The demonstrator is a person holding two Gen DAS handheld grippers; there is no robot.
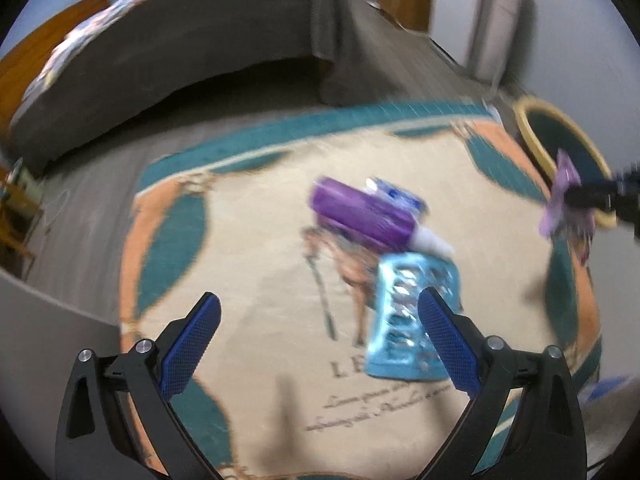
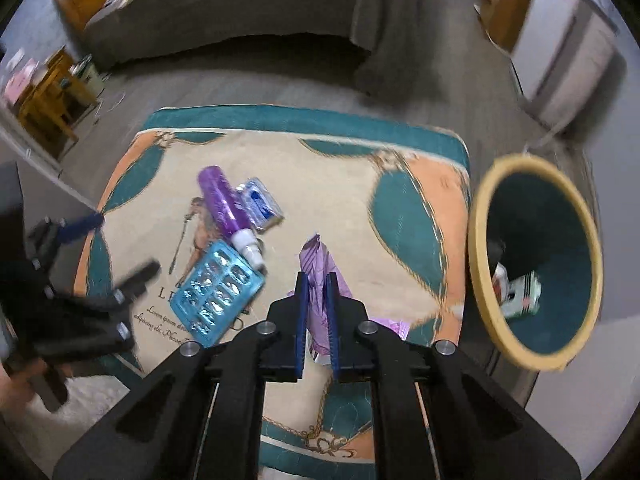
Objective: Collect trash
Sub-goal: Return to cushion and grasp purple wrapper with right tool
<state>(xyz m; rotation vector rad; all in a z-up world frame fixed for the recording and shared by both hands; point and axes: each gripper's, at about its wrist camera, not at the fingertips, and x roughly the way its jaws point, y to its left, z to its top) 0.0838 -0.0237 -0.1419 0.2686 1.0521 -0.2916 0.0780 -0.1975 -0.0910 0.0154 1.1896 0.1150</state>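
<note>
**Wrapper in hand, bin to the right**

Our right gripper (image 2: 316,300) is clamped on a crumpled purple wrapper (image 2: 320,264), lifted above the rug (image 2: 400,216). The bin (image 2: 478,216) lies off to its right, tipped with its mouth facing us, so that is the way we judge the wrapper goes. Our left gripper (image 1: 320,320) stands wide over the blue blister pack (image 1: 404,304), whose long axis seems, through the blur, to run away from us.

I see a grey floor (image 2: 248,96) carrying a beige, teal and orange printed rug (image 2: 344,184). On the rug lie a purple plastic bottle (image 2: 224,204), a blue-and-white wrapper (image 2: 262,208) touching it, and a light-blue foil blister pack (image 2: 218,296).
</note>
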